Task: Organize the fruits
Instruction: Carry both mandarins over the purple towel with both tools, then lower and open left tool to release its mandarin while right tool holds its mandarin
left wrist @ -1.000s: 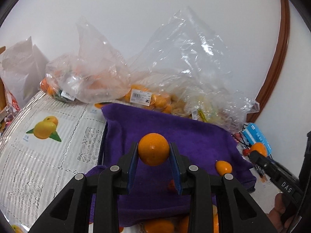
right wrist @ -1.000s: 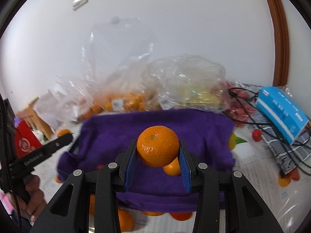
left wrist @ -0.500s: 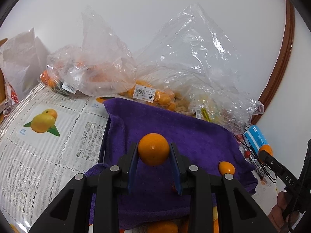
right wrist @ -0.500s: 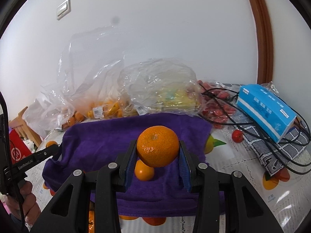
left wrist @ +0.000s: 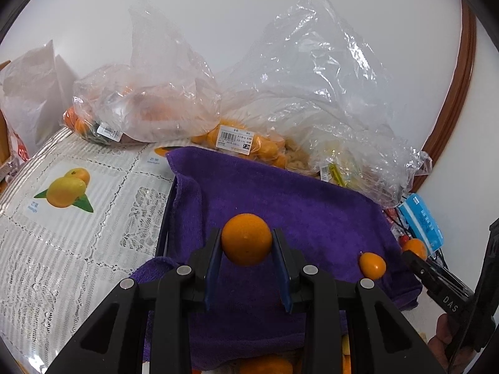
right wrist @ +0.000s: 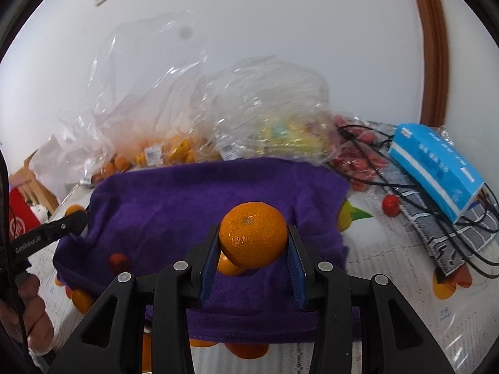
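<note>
My left gripper (left wrist: pixel 246 241) is shut on a smooth orange (left wrist: pixel 246 239) and holds it above the near left part of a purple towel (left wrist: pixel 296 205). My right gripper (right wrist: pixel 253 240) is shut on a mandarin (right wrist: pixel 253 238) above the near edge of the same towel (right wrist: pixel 187 199). A small oval orange fruit (left wrist: pixel 372 265) lies on the towel's right side; in the right wrist view it (right wrist: pixel 229 266) sits just behind the mandarin. A small red fruit (right wrist: pixel 118 261) lies on the towel's left. The right gripper with its mandarin (left wrist: pixel 414 248) shows at the left view's right edge.
Clear plastic bags of oranges (left wrist: pixel 146 106) and yellow fruit (right wrist: pixel 274 118) stand behind the towel by the wall. A blue box (right wrist: pixel 436 168), black cables (right wrist: pixel 414 193) and red tomatoes (right wrist: pixel 391 204) lie to the right. Loose oranges (right wrist: pixel 246 350) sit at the towel's near edge.
Both grippers have moved forward and slightly lower over the towel, each still holding its fruit. The view of the right gripper has swung a little to the right.
</note>
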### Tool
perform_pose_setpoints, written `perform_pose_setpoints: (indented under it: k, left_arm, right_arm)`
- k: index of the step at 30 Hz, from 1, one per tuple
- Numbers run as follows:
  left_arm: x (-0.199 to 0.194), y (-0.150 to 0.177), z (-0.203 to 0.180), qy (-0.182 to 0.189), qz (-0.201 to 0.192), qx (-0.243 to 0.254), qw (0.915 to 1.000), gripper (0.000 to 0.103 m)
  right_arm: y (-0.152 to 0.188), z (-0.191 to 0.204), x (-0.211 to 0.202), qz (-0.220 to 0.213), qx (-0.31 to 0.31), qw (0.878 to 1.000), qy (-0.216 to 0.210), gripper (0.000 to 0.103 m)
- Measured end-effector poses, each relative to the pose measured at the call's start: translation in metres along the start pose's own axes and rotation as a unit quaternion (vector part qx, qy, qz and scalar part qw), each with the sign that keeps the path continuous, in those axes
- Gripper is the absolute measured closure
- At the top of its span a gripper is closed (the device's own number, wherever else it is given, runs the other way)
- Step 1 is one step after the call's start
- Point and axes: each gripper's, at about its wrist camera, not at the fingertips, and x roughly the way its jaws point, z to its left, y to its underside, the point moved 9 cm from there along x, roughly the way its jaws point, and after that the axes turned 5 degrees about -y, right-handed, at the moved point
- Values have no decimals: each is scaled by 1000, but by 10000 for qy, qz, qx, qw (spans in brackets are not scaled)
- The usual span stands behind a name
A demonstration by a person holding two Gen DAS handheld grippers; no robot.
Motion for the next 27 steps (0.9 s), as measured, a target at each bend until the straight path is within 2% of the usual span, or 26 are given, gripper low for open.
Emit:
perform_pose_setpoints:
  k: [6,27]
  left_arm:
    - [4,3,0,-14,85,35,10000,73]
    - [13,10,-4,-71,306,146,9994,73]
  right_arm:
    - [8,6,11,215,-93,9997,-28,62]
    - [16,14,19,449,-149,9988,-120,62]
